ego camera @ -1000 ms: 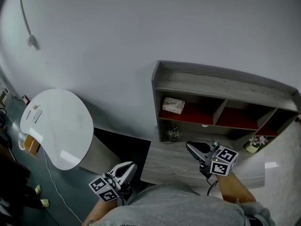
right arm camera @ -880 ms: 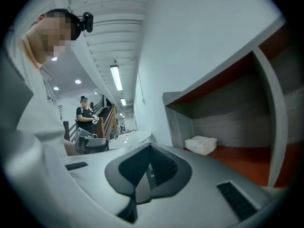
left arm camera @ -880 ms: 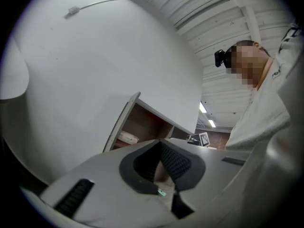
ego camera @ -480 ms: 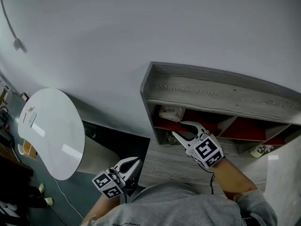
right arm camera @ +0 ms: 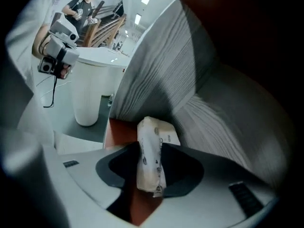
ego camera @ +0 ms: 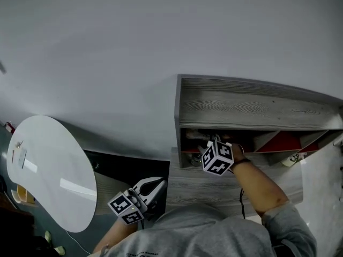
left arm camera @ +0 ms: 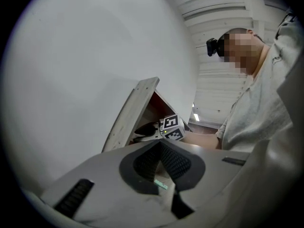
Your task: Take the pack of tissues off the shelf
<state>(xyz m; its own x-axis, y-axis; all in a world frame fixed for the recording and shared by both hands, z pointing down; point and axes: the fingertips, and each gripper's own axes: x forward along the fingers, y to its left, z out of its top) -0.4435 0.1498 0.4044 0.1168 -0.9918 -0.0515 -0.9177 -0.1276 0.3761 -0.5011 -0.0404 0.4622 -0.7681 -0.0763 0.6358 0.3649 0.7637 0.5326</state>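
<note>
Head view shows a grey wooden shelf (ego camera: pixel 252 106) that stands on a grey desk (ego camera: pixel 214 183) against the wall. The right gripper (ego camera: pixel 205 142) reaches into the left compartment of the shelf, and its marker cube is just outside the opening. The compartment beside it shows a red floor. The left gripper (ego camera: pixel 159 182) hangs low beside the desk's left edge, well apart from the shelf. A white round table (ego camera: pixel 48 170) is at the left.

Left gripper view shows this gripper's jaws pressed together at the tips, with nothing between them. Beyond them the shelf is seen from its side.

Right gripper view looks inside the compartment, which has a red floor and grey wooden walls. The pack of tissues (right arm camera: pixel 149 158) stands on its edge on this floor, directly between the two jaws. The jaws have just been opening and stand apart on either side of the pack, without squeezing it.
</note>
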